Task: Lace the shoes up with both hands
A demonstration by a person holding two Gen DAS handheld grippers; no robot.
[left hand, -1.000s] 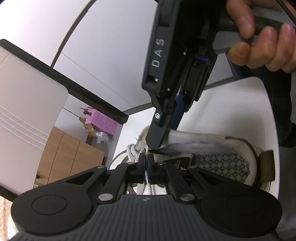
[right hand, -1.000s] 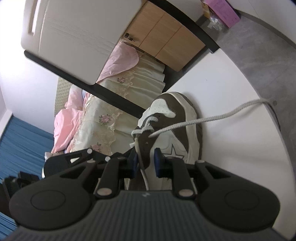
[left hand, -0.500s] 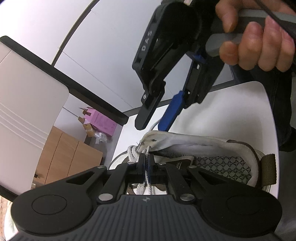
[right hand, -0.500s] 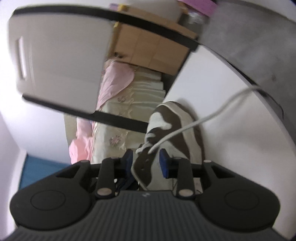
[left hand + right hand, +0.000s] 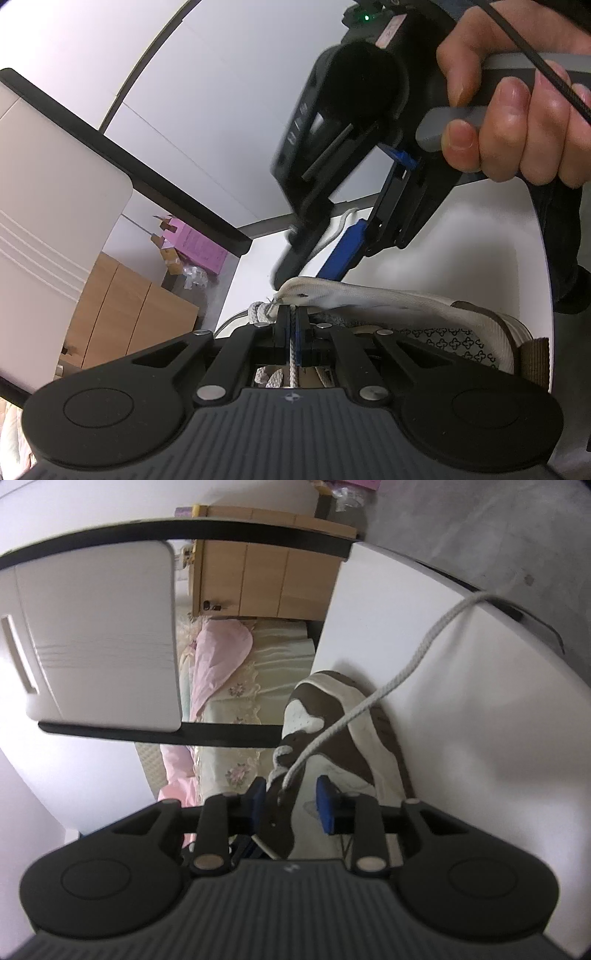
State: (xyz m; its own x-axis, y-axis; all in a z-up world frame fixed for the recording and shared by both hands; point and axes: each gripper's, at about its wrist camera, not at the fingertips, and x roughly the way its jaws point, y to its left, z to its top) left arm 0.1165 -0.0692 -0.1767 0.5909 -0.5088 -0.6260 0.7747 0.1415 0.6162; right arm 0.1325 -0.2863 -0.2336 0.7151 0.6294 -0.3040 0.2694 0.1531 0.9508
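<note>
Left gripper (image 5: 293,325) fingers clamped tight on the white shoelace (image 5: 292,350) at the shoe (image 5: 343,738) tongue. Right gripper (image 5: 290,805) fingers partly apart, just been closing, straddling the brown eyelet flap (image 5: 275,812) without pressing it. Free lace end trails far right across the white tabletop (image 5: 480,738), shoe lying on it.

The shoe's (image 5: 332,746) heel hides behind the right gripper (image 5: 291,805) — its black finger (image 5: 295,254) is blurred in the left view.
</note>
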